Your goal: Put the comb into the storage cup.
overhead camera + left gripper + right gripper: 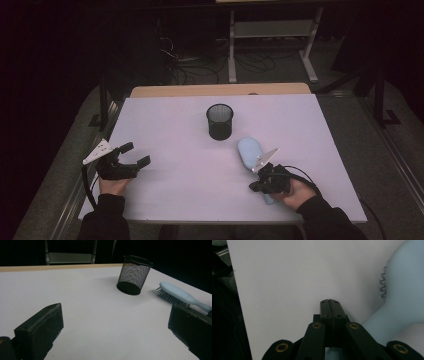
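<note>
Your left gripper [131, 156] sits at the near left of the white table [175, 175], its jaws spread wide with nothing between them; in the left gripper view the two black jaws stand far apart at the bottom corners with bare tabletop between them. Your right gripper [257, 184] is at the near right, and its jaws are pressed together pad against pad, as the right gripper view shows, with nothing caught between them. The pale blue hairbrush [249, 152] lies on the table at the right, its broad head pointing far and slightly left, its handle running back toward you beneath your right gripper. In the right gripper view the closed jaw tips [330, 305] rest over the table just left of the brush [402, 290], where the handle narrows below the head; whether the gripper body touches the handle cannot be told. The bristles [170, 298] face the table on the side turned to your left gripper, as the left gripper view shows. The black mesh cup [219, 121] stands upright near the middle of the table, beyond the brush head and a little to its left, close to it but not touching. Your left gripper is well apart from both the brush and the cup.
</note>
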`<state>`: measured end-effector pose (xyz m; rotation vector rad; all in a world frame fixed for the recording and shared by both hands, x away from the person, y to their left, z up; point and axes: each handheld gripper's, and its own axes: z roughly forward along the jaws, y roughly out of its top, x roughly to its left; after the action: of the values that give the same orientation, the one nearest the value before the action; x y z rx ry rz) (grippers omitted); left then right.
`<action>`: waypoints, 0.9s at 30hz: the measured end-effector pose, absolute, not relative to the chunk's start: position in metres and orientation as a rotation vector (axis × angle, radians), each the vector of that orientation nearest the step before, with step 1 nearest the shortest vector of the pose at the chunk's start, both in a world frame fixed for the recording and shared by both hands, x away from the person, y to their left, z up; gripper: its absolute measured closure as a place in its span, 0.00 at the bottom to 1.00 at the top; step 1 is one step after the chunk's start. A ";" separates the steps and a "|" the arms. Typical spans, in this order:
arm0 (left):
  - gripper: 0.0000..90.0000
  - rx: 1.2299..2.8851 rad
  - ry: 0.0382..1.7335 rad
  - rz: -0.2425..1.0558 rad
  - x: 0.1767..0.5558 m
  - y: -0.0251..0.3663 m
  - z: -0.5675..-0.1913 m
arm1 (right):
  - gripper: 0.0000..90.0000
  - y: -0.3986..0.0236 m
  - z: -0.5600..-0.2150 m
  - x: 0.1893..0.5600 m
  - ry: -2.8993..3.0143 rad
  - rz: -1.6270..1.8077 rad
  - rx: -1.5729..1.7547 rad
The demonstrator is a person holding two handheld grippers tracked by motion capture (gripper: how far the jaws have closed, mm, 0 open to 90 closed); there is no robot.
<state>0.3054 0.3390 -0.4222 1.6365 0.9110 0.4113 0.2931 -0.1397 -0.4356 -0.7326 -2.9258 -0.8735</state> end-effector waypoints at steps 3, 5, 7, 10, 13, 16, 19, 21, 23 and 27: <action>0.00 1.637 0.911 0.411 0.305 0.339 -0.422 | 0.99 -0.145 -0.436 0.294 -2.923 -0.877 -0.753; 0.00 1.637 0.911 0.411 0.305 0.339 -0.422 | 0.99 -0.149 -0.436 0.294 -2.920 -0.882 -0.767; 0.00 1.637 0.911 0.410 0.306 0.339 -0.422 | 0.99 -0.153 -0.436 0.294 -2.916 -0.882 -0.782; 0.00 1.637 0.911 0.409 0.306 0.339 -0.422 | 0.99 -0.161 -0.436 0.296 -2.906 -0.892 -0.816; 0.00 1.637 0.911 0.409 0.306 0.339 -0.422 | 0.99 -0.165 -0.436 0.297 -2.892 -0.894 -0.839; 0.00 1.636 0.911 0.408 0.306 0.338 -0.422 | 0.99 -0.169 -0.436 0.298 -2.883 -0.897 -0.856; 0.00 1.636 0.911 0.408 0.305 0.339 -0.422 | 0.99 -0.172 -0.435 0.298 -2.880 -0.904 -0.863; 0.00 1.637 0.910 0.409 0.306 0.339 -0.422 | 0.99 -0.174 -0.435 0.299 -2.881 -0.912 -0.865; 0.00 1.637 0.909 0.409 0.305 0.339 -0.422 | 0.99 -0.175 -0.434 0.299 -2.880 -0.912 -0.874; 0.00 1.635 0.910 0.408 0.306 0.338 -0.422 | 0.99 -0.179 -0.434 0.300 -2.877 -0.917 -0.887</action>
<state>0.3055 0.3385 -0.4223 1.6352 0.9098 0.4076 0.2997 -0.1795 -0.4339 -0.8868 -2.8772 -0.9174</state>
